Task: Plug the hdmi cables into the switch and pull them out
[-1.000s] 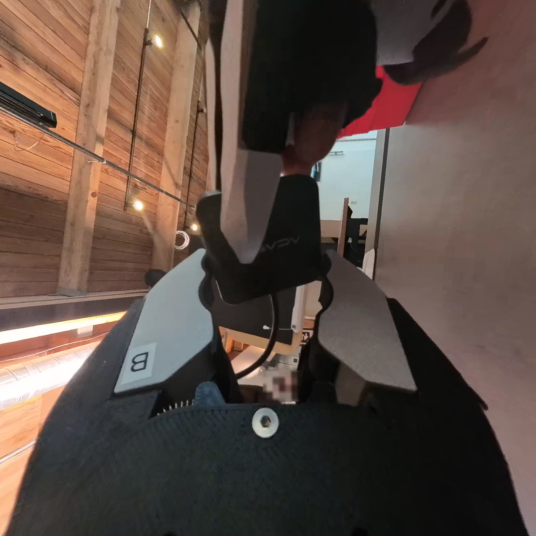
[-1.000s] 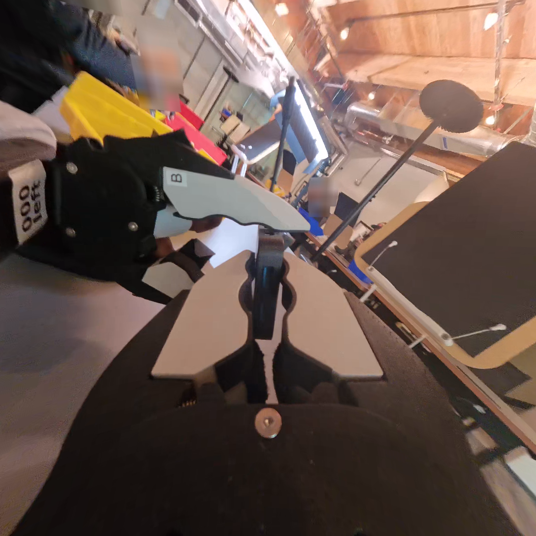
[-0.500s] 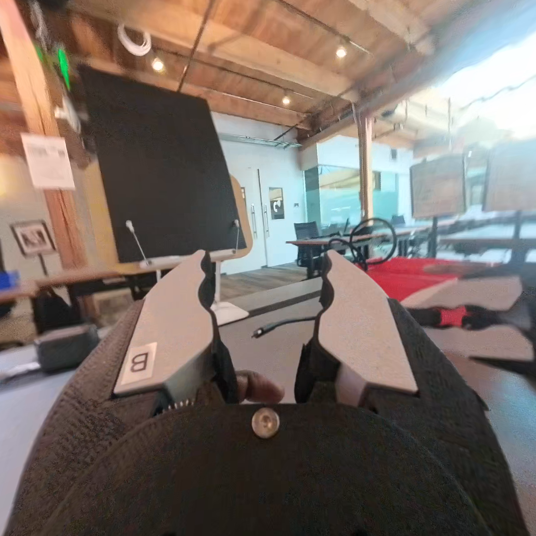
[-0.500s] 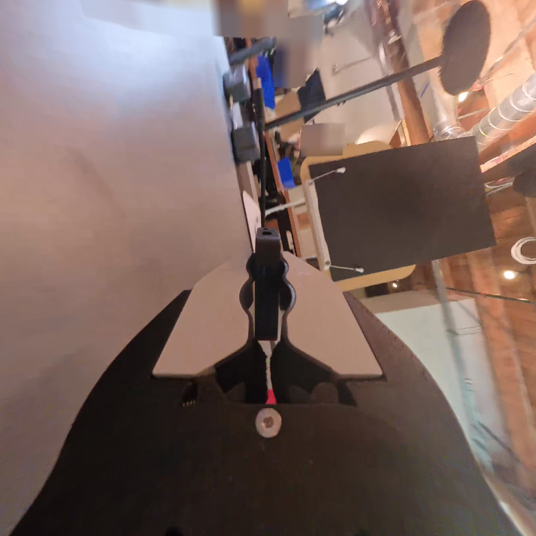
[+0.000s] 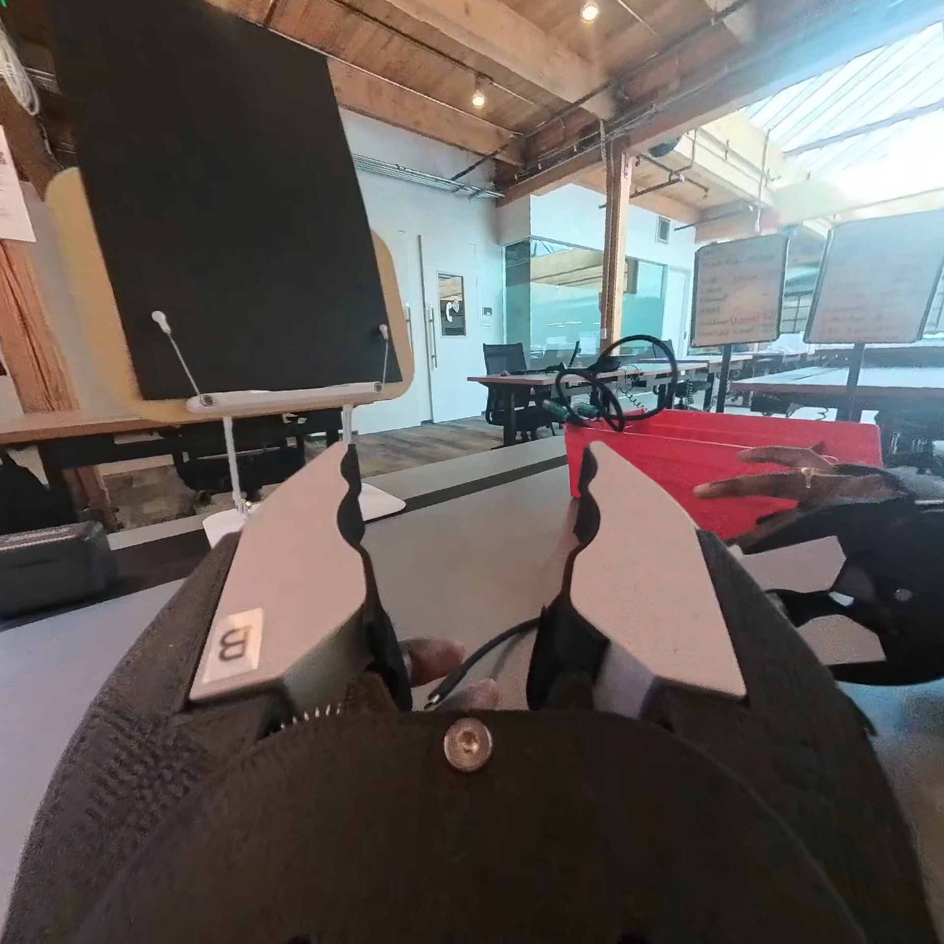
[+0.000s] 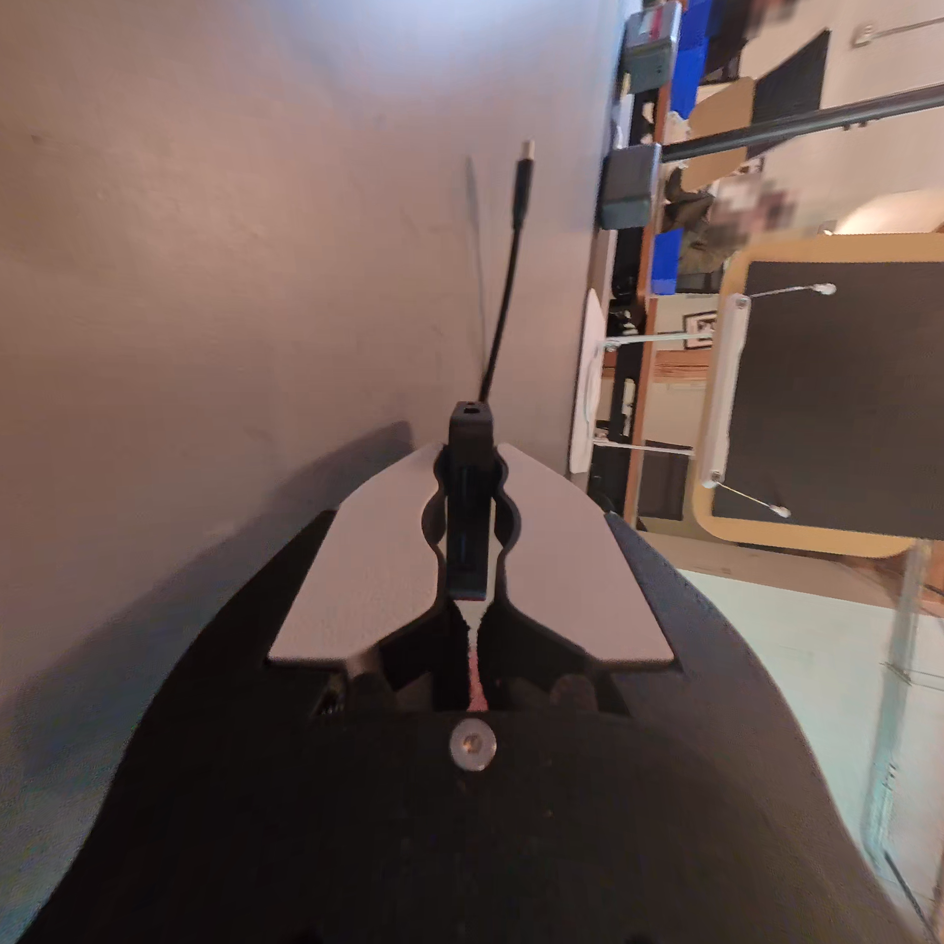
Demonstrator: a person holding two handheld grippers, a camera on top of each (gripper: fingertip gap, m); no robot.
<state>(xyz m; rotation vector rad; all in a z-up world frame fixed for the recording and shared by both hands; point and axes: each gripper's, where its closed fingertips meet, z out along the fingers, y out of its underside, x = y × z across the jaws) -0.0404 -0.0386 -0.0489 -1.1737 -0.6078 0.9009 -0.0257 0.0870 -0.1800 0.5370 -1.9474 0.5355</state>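
1. Switch (image 6: pixel 469 490), a small black box, sits edge-on between the fingers of the right gripper (image 6: pixel 469 459), which press narrowly against both its sides.
2. Its front end pokes out past the fingertips, over the grey table (image 6: pixel 255 255).
3. A thin black cable (image 6: pixel 503 306) runs forward from the switch's front end and finishes in a bare plug (image 6: pixel 525 158), just above the table.
4. The left gripper (image 5: pixel 467 459) has its fingers spread wide with nothing between them.
5. Low between those fingers, a short stretch of cable (image 5: pixel 480 661) shows.
6. A red bin (image 5: pixel 715 459) stands on the table, coiled black cables (image 5: pixel 613 378) at its rim.
7. A hand (image 5: pixel 797 475) reaches in front of the bin.
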